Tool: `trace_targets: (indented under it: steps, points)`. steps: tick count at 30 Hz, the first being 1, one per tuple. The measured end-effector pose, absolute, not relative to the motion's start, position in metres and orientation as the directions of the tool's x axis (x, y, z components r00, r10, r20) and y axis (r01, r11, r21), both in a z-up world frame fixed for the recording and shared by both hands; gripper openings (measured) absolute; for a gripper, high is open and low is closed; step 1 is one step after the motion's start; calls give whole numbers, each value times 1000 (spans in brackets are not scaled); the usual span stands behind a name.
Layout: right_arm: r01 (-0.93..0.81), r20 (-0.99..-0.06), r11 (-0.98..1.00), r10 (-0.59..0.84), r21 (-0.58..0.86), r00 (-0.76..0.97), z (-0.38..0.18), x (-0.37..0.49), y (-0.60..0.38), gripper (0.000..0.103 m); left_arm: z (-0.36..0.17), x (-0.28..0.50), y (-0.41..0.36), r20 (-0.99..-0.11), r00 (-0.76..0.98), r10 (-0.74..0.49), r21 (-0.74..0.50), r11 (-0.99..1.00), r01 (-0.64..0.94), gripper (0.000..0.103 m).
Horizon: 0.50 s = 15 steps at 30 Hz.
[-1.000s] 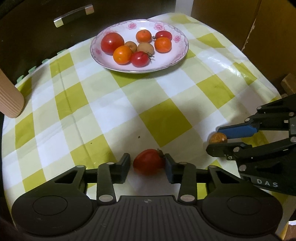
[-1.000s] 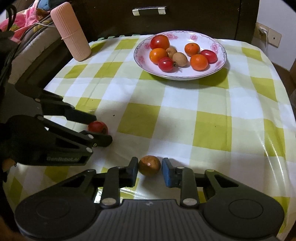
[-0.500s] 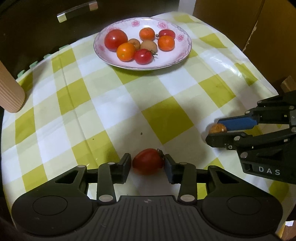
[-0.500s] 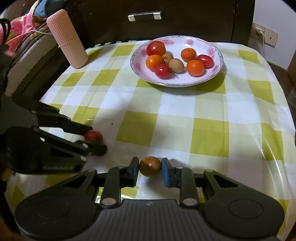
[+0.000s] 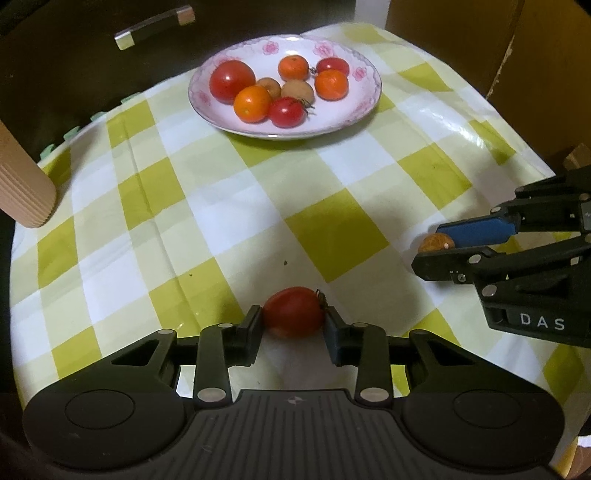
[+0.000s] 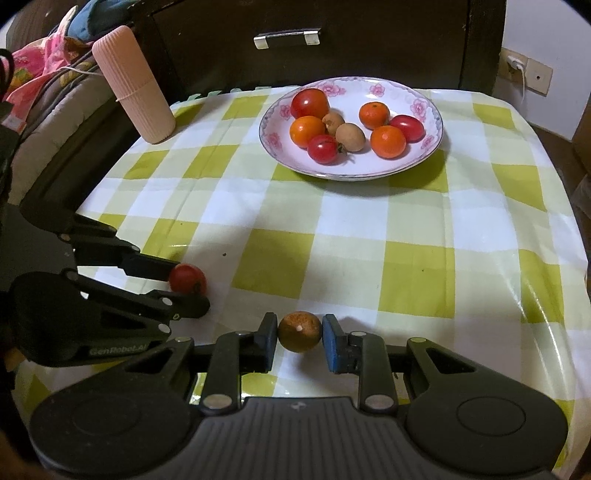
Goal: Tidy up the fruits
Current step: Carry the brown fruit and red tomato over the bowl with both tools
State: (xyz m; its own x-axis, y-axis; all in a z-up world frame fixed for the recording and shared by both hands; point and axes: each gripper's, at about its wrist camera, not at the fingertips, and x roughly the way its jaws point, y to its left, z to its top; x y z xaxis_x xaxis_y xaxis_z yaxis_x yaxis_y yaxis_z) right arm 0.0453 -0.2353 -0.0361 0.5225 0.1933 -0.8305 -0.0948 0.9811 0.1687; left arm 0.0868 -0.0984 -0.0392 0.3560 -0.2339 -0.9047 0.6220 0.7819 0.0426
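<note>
My left gripper [image 5: 293,325] is shut on a red tomato [image 5: 293,312], held low over the checked tablecloth near its front edge. My right gripper [image 6: 300,334] is shut on a small brown fruit [image 6: 299,331], also low over the cloth. In the right wrist view the left gripper [image 6: 186,282] with the tomato [image 6: 187,278] shows at the left. In the left wrist view the right gripper [image 5: 436,249] with the brown fruit [image 5: 436,243] shows at the right. A flowered white plate [image 5: 354,110] [image 6: 424,162] at the back holds several tomatoes, oranges and brown fruits.
A pink ribbed cylinder [image 6: 133,85] stands at the table's back left corner; it also shows in the left wrist view [image 5: 22,184]. A dark cabinet with a metal handle [image 6: 286,37] is behind the table. Cardboard boxes [image 5: 480,33] stand at the right.
Both grippers have closed onto their fruits and moved a little forward toward the plate, which now looks nearer in both views.
</note>
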Motion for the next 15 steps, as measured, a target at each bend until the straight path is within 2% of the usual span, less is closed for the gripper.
trace_targets:
  steps: [5, 15]
  points:
    - [-87, -823, 982, 190, 170, 535, -33, 48, -237, 26, -31, 94, -98, -898, 347, -269, -5, 796, 605, 43]
    - [-63, -795, 987, 158, 151, 586, -19, 69, -241, 26, -8, 118, -115, -866, 395, -305, -23, 815, 579, 43]
